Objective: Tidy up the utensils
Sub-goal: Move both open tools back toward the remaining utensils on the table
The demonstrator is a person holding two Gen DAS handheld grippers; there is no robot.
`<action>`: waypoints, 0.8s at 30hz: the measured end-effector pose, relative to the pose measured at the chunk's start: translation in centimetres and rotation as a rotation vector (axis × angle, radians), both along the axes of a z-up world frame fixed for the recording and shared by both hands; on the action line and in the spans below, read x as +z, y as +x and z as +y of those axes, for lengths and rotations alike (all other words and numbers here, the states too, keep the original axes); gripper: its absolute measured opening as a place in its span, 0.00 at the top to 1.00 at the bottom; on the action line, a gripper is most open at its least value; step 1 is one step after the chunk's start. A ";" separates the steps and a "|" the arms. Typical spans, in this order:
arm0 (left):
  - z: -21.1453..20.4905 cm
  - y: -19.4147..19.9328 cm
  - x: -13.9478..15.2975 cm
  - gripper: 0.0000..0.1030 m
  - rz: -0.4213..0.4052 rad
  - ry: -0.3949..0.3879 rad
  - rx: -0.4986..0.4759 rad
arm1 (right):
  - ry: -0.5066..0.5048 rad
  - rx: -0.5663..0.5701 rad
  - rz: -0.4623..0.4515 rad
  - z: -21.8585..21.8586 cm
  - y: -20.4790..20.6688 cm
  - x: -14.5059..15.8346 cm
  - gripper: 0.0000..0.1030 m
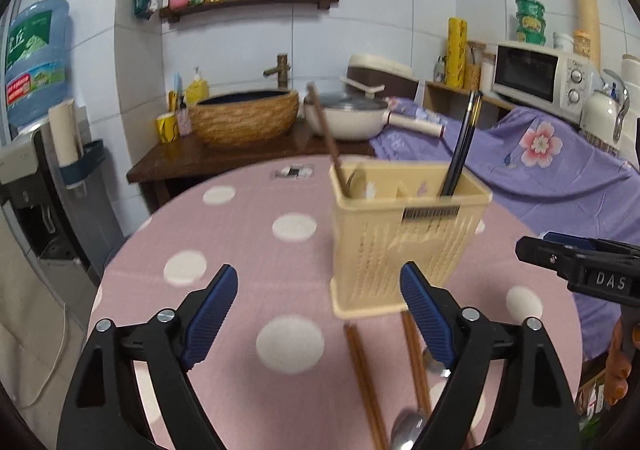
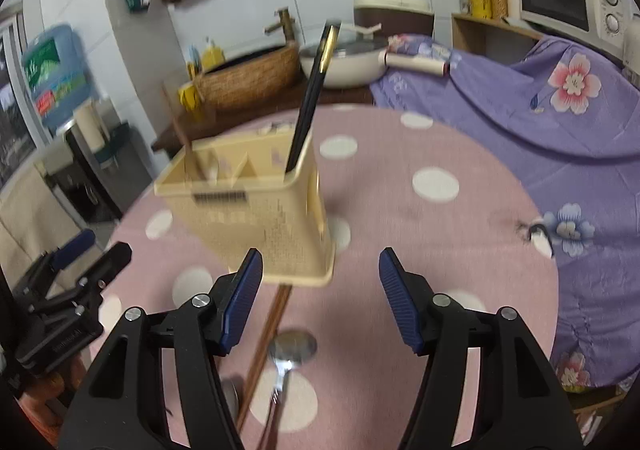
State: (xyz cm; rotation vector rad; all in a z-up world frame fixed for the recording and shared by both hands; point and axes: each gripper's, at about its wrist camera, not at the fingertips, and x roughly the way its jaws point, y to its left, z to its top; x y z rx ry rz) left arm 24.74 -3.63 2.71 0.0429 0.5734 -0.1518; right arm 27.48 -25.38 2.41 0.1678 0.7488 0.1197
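A: While both tools hang over the pink dotted table (image 1: pixel 240 210), what worries you most?

B: Tipping the cream utensil holder (image 1: pixel 404 234). It stands upright mid-table, tall and light, with a black chopstick pair (image 1: pixel 460 146) and a brown chopstick (image 1: pixel 326 138) leaning out of it. A nudge from either arm could likely topple it.

A: And the loose pieces?

B: Brown chopsticks (image 2: pixel 266 334) and a metal spoon (image 2: pixel 290 350) lie flat just in front of the holder, crowded together. Closing on one could drag its neighbour, or a thin stick might slip off the cloth.

A: How do the jaws stand?

B: The left gripper (image 1: pixel 320 310) is spread wide, empty, its right pad near the holder's base but whether touching I cannot tell. The right gripper (image 2: pixel 320 298) is moderately spread, holding nothing, above the spoon in front of the holder.
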 end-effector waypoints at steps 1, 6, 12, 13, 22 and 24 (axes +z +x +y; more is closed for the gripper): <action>0.3 -0.4 -0.9 0.20 0.029 0.008 0.006 | -0.019 0.016 0.026 0.5 -0.5 -1.1 0.41; 1.3 -1.8 -4.8 0.20 0.161 0.021 0.018 | -0.077 0.072 0.122 2.9 -2.3 -5.3 0.41; 1.7 -3.5 -6.8 0.20 0.207 0.043 0.023 | -0.094 0.102 0.220 4.8 -2.9 -8.8 0.41; 1.8 -3.7 -6.8 0.20 0.206 0.046 0.024 | -0.094 0.108 0.235 5.1 -2.9 -9.2 0.41; 3.1 -4.5 -7.2 0.20 0.222 0.027 0.044 | -0.156 0.089 0.301 6.2 -1.2 -11.0 0.42; 3.3 -4.7 -7.3 0.20 0.227 0.017 0.052 | -0.175 0.087 0.300 6.5 -0.8 -11.1 0.42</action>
